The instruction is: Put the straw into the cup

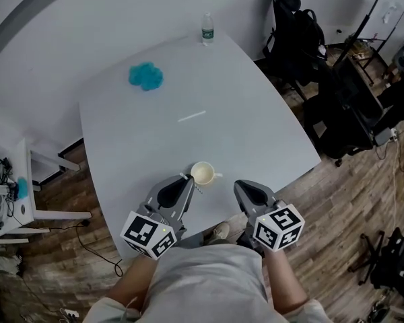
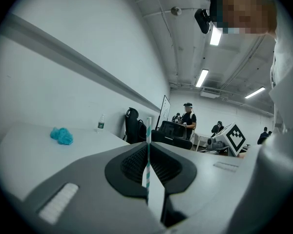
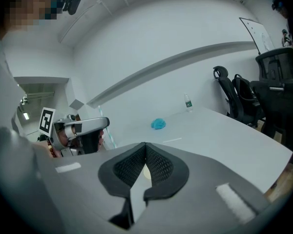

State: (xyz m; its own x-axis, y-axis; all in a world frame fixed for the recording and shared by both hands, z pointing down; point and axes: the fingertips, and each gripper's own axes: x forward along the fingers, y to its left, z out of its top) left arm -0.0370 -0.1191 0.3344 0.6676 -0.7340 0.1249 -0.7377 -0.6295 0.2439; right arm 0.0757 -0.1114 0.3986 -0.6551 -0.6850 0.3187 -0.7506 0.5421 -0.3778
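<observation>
A cream cup with a small handle stands near the table's front edge. Just left of it my left gripper is shut on a teal-and-white striped straw. In the left gripper view the straw stands upright, pinched between the jaws of the left gripper. My right gripper sits to the right of the cup, shut with nothing in it. In the right gripper view a sliver of the cup shows behind the closed right gripper. The left gripper and its straw show at that view's left.
A thin white stick lies mid-table. A blue crumpled cloth is at the far left and a water bottle at the far edge. Black chairs stand to the right of the table, and a white cart to its left.
</observation>
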